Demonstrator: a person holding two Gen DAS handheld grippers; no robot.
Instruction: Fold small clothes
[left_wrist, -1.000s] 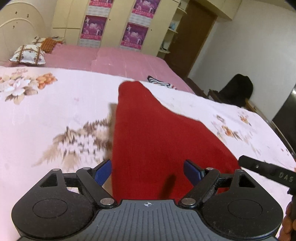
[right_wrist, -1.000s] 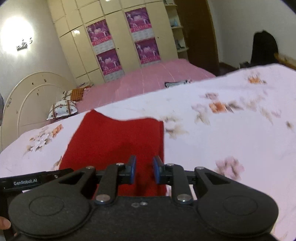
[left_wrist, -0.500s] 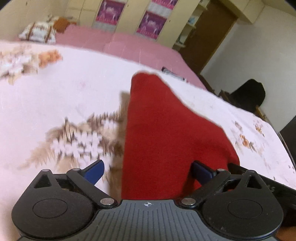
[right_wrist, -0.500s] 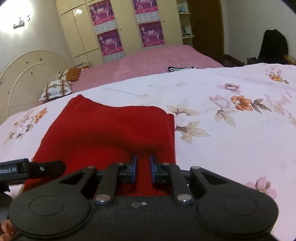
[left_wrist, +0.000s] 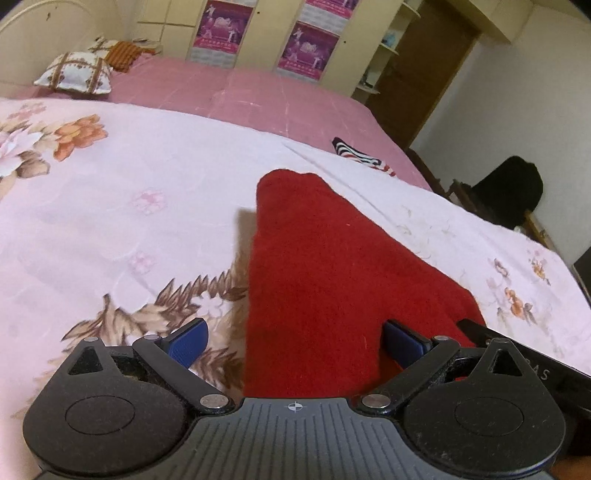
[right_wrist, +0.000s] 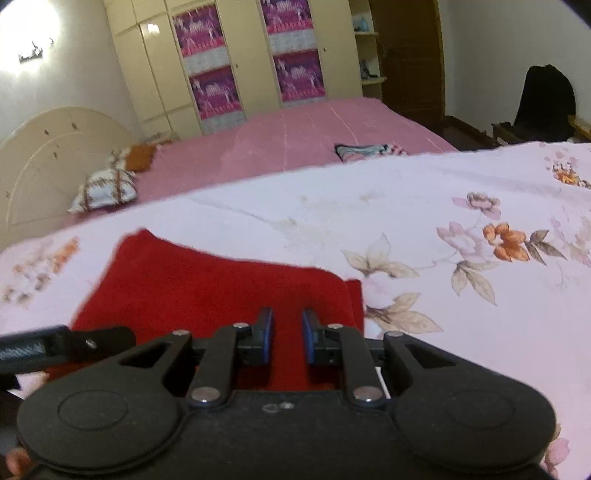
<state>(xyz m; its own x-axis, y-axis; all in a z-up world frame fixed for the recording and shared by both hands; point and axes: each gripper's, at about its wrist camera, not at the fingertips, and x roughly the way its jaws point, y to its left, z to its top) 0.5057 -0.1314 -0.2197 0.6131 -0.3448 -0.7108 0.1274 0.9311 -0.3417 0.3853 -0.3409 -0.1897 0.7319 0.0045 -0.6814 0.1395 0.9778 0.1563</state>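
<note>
1. Surface: a floral bedsheet (left_wrist: 129, 206), pale pink with brown and orange blooms, covers the near bed and fills the foreground of both wrist views.
2. Task item: one red cloth (left_wrist: 332, 280) lies flat on the sheet, narrowing toward its far end in the left wrist view; in the right wrist view it is seen as a broad red patch (right_wrist: 207, 291).
3. Left gripper (left_wrist: 295, 339): jaws spread wide, one blue pad over the sheet, the other over the cloth; the near edge of the cloth lies between them, not pinched.
4. Right gripper (right_wrist: 287, 339): jaws narrow and parting slightly, red cloth seen in the gap; whether the pads press it cannot be told.
5. Middle distance: one striped garment (left_wrist: 360, 155) lies at the sheet's far edge, on a plain pink bedspread (left_wrist: 236, 92).
6. Far left: two pillows (left_wrist: 75, 70) by a cream headboard (right_wrist: 48, 162).
7. Background: a cream wardrobe (right_wrist: 251, 59) bearing four purple posters, a brown door (left_wrist: 424, 74), and one dark garment on a chair (left_wrist: 511, 195).
</note>
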